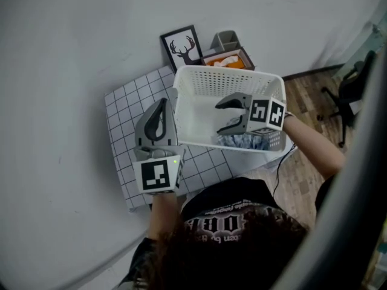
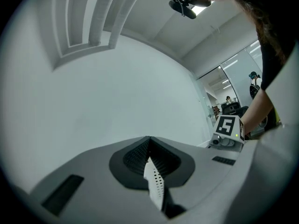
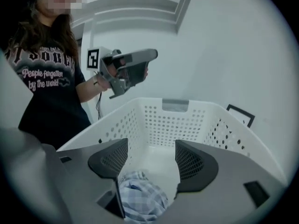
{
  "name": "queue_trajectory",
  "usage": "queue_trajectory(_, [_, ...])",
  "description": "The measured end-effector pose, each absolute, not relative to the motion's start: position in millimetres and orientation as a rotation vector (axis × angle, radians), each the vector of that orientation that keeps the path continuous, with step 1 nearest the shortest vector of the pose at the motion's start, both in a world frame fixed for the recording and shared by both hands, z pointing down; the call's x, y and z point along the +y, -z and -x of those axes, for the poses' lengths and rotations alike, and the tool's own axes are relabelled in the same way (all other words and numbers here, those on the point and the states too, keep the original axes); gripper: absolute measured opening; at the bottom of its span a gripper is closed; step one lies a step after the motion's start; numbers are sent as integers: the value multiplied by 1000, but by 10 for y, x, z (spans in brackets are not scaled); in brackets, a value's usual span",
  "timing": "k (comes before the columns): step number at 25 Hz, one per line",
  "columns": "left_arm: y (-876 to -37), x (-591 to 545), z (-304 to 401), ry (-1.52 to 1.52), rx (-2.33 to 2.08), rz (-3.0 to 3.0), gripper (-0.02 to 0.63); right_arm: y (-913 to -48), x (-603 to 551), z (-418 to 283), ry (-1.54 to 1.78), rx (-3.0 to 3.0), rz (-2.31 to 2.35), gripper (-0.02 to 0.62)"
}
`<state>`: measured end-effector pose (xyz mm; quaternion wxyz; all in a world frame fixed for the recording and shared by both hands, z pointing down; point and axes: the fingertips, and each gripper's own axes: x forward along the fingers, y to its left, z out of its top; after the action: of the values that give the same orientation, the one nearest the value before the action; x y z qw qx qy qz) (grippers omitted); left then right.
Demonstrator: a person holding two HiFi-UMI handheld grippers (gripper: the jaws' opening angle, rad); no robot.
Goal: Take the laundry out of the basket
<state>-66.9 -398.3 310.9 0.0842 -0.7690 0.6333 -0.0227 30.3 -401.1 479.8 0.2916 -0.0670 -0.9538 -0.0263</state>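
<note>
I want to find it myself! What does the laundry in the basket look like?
Find the white basket on the checked mat. Inside, at the corner nearest the person, lies a crumpled cloth. It is blue-and-white plaid, the only thing lying in the basket.

A plain pale grey wall [image 1: 72,53] fills the left and top of the head view. At upper right, a black office chair [image 1: 347,92] stands on a brown wood-plank floor [image 1: 305,101]. The white grid-lined counter [image 1: 130,110] sits at centre. The left gripper view shows a white panelled ceiling [image 2: 154,17] at top and glass partitions [image 2: 231,78] at right.
</note>
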Motion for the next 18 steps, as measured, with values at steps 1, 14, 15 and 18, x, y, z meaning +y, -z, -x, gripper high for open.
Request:
queue_trajectory(1, [-3103,-3993,682,67,1892,2287,2,-4904,-3985,-306,75,-2505,205,320])
queue_trajectory(14, [-3145,-4134,793,80,1938,2253,2,-5849,-3826,-569,115,-2092,457,367])
queue_trajectory(15, [-3153,-4144,792,84,1938,2253,2,-5892,-3831,-579,114,-2081,457,368])
queue_trajectory(18, [-3181,-4178,789,102,1937,2253,2,-6000,-3861,-600,62,-2065,441,368])
